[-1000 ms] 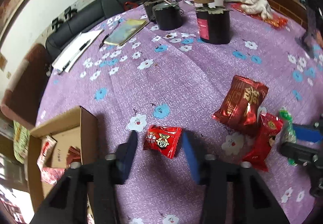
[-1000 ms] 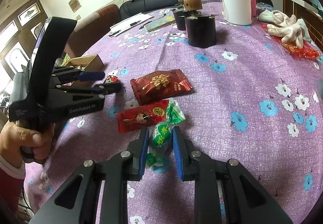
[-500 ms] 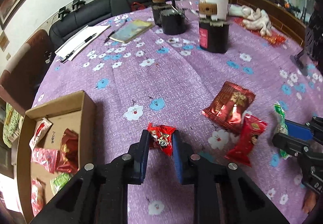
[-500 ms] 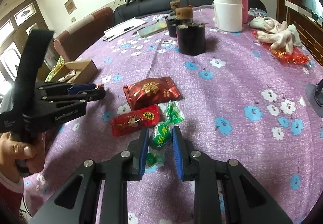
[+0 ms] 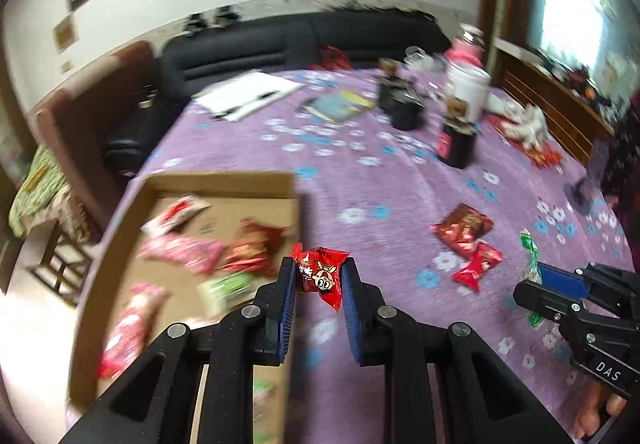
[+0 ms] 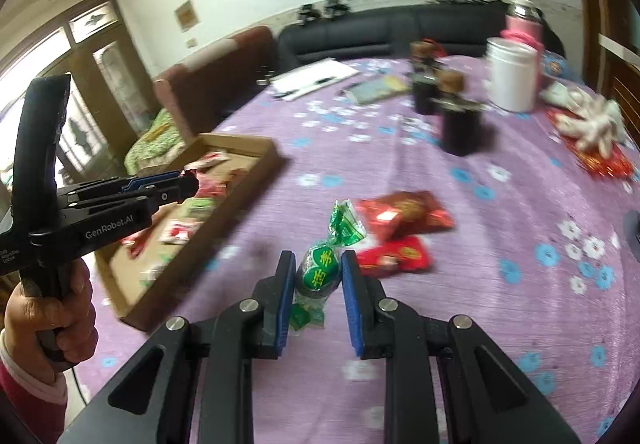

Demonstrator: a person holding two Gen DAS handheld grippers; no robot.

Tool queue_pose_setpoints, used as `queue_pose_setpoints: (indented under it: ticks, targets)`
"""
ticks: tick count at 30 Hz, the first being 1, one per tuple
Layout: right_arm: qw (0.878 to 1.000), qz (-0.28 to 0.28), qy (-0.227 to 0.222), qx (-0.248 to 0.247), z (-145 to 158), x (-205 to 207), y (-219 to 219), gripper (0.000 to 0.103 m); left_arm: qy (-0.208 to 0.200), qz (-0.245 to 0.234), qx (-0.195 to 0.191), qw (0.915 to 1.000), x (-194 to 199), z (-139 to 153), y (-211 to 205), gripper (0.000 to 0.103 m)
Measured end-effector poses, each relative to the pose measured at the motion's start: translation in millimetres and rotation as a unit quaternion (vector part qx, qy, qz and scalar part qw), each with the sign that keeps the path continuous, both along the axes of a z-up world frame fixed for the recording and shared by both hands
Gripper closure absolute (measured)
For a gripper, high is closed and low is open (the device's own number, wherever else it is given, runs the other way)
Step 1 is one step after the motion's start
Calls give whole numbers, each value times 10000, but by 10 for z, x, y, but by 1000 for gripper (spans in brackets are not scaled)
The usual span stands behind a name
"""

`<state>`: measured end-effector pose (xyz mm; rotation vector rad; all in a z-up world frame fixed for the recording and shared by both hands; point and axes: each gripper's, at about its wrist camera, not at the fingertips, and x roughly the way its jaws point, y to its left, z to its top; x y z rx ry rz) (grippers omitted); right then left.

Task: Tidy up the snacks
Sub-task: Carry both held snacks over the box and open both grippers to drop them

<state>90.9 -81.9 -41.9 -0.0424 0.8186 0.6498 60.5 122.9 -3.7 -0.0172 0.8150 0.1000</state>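
My left gripper (image 5: pixel 318 276) is shut on a small red snack packet (image 5: pixel 322 276) with a cartoon face and holds it above the table, by the right wall of the cardboard box (image 5: pixel 224 180). The box holds several red, pink and green packets. My right gripper (image 6: pixel 318 270) is shut on a green wrapped candy (image 6: pixel 322 268), lifted above the purple cloth. Two red packets (image 6: pixel 404 214) lie on the cloth just beyond it. In the right wrist view the left gripper (image 6: pixel 176 184) hangs over the box (image 6: pixel 256 172). In the left wrist view the right gripper (image 5: pixel 536 280) is at the right.
Dark jars with cork lids (image 6: pixel 460 124), a white canister (image 6: pixel 512 74), a pink flask (image 6: pixel 524 24), a booklet (image 5: pixel 340 106), papers (image 5: pixel 248 94) and white gloves (image 6: pixel 592 120) stand at the far side. A black sofa (image 5: pixel 300 40) and a brown chair (image 6: pixel 216 84) lie beyond.
Both grippers have risen from the cloth with their packets. The left gripper has swung left to the box. The right gripper has moved left too.
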Motion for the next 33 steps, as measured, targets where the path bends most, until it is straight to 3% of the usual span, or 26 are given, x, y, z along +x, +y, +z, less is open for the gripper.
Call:
queue_pose_setpoints:
  ticks: [6,13,21,33]
  targets:
    - [9976,686,34,107,61,-285,585,80,-99,784,-38,9969,-559,84,643,80]
    - [9909,1344,30,32,77,-529,1285,80,18,1481,-9,9890,-932,-76,1241,80]
    - [9838,1761,145,-314,-115,-586,1957,80,184,1635,-21,9864,-1010,-300,1409,80]
    - [9814,1814,284,-567,-330,-552,2173,80,310,1666,29,9855,-931,-425,1437,80]
